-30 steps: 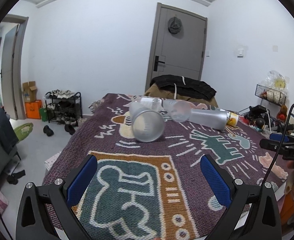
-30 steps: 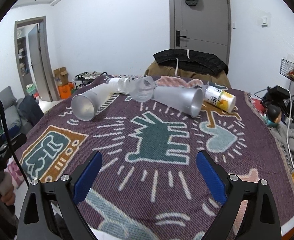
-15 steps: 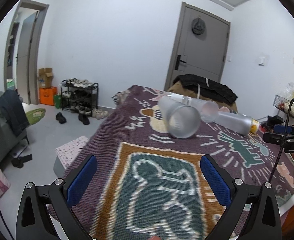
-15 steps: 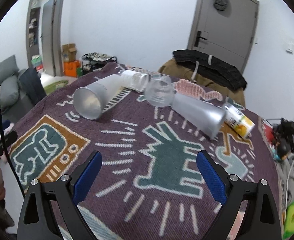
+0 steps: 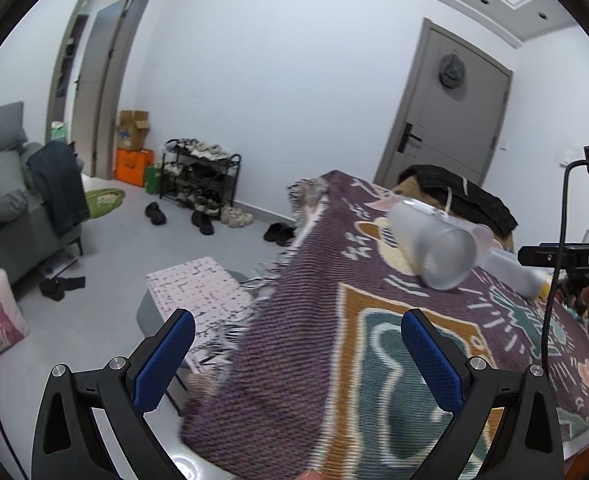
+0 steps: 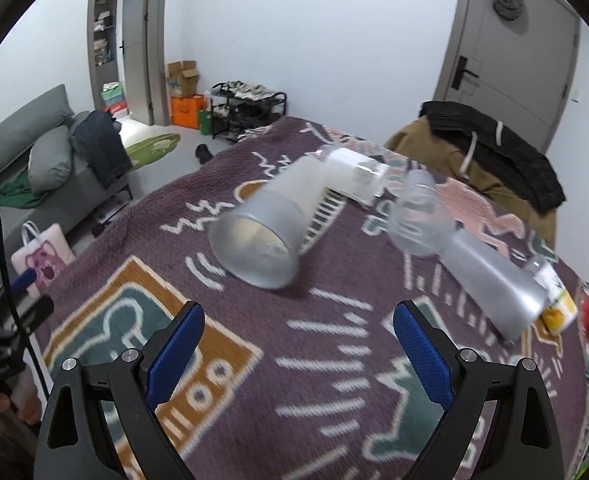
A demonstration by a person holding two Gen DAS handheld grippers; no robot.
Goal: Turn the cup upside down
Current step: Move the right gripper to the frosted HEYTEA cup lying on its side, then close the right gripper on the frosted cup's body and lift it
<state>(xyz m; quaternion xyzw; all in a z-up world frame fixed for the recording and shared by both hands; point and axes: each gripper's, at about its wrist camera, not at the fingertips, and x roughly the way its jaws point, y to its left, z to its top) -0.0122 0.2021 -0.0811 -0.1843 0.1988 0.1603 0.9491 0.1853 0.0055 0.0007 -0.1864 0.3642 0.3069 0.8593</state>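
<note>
A frosted plastic cup point(image 6: 268, 232) lies on its side on the patterned blanket point(image 6: 334, 344), its mouth facing me; it also shows in the left wrist view point(image 5: 434, 250). A second frosted cup point(image 6: 490, 280) lies on its side to the right, and a small clear cup point(image 6: 418, 216) lies between them. My right gripper point(image 6: 296, 354) is open and empty, just short of the near cup. My left gripper point(image 5: 296, 360) is open and empty over the blanket's left edge, well left of the cup.
A white box point(image 6: 354, 176) lies behind the near cup. A yellow-labelled bottle point(image 6: 556, 304) lies at the right. Dark clothes point(image 6: 490, 148) are piled at the far end. Beside the blanket's left edge are a pink-patterned stool point(image 5: 198, 292), a grey sofa point(image 5: 10, 208) and a shoe rack point(image 5: 198, 180).
Both grippers have swung left. The right one has come closer to the near cup. The left one now looks past the blanket's left edge. Both stay open.
</note>
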